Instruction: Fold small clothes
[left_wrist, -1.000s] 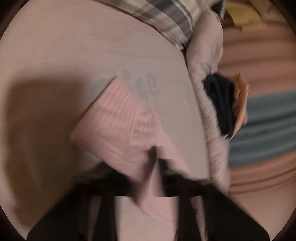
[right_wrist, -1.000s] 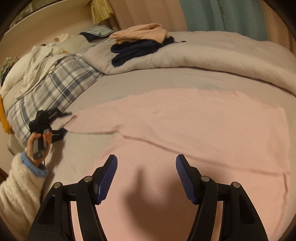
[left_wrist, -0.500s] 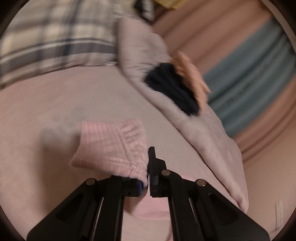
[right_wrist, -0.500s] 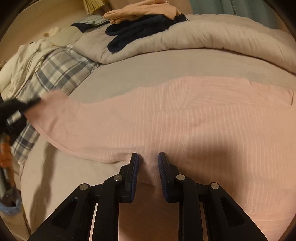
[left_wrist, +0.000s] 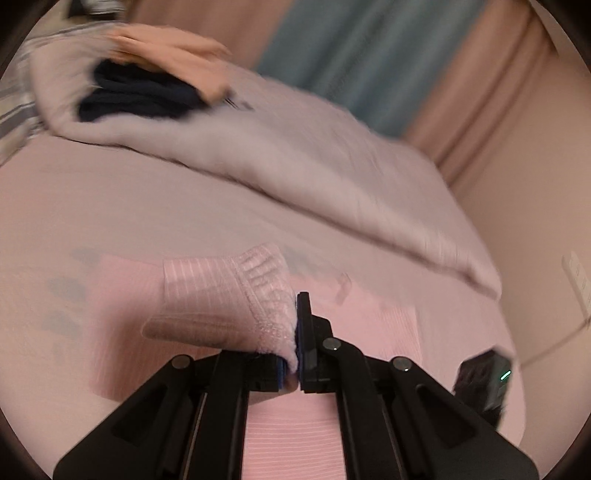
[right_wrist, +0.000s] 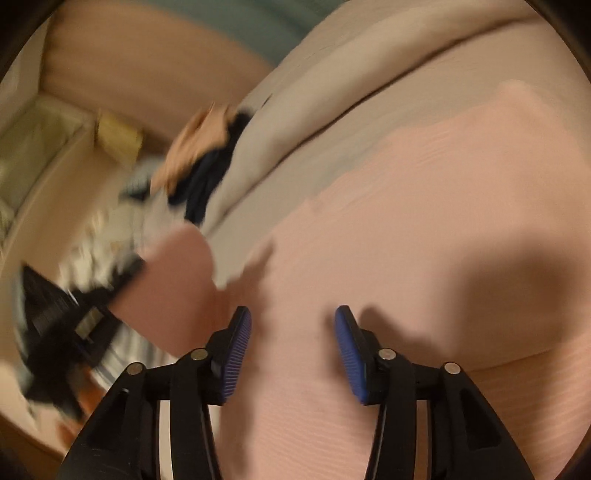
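**Cuff pinched, right jaws parting**

My left gripper (left_wrist: 295, 345) is clamped on the ribbed cuff (left_wrist: 267, 295) of the pink garment (right_wrist: 424, 229), lifted above its body on the bed sheet (left_wrist: 129, 206). My right gripper (right_wrist: 293, 349) hangs over the garment, jaws opening, nothing between. Rumpled duvet (left_wrist: 295, 155) borders the garment's far edge.

Looked like somebody's bedroom at home — the whole work surface was a bed (left_wrist: 110, 206) with a pale sheet, and a puffy duvet (left_wrist: 314, 177) was bunched along the far side. Spare clothes (left_wrist: 140, 92) sat piled on top of it, and long curtains (left_wrist: 369, 62) in pink and dusty teal hung behind, next to a plain wall (left_wrist: 524, 229) with a socket — very lived-in.
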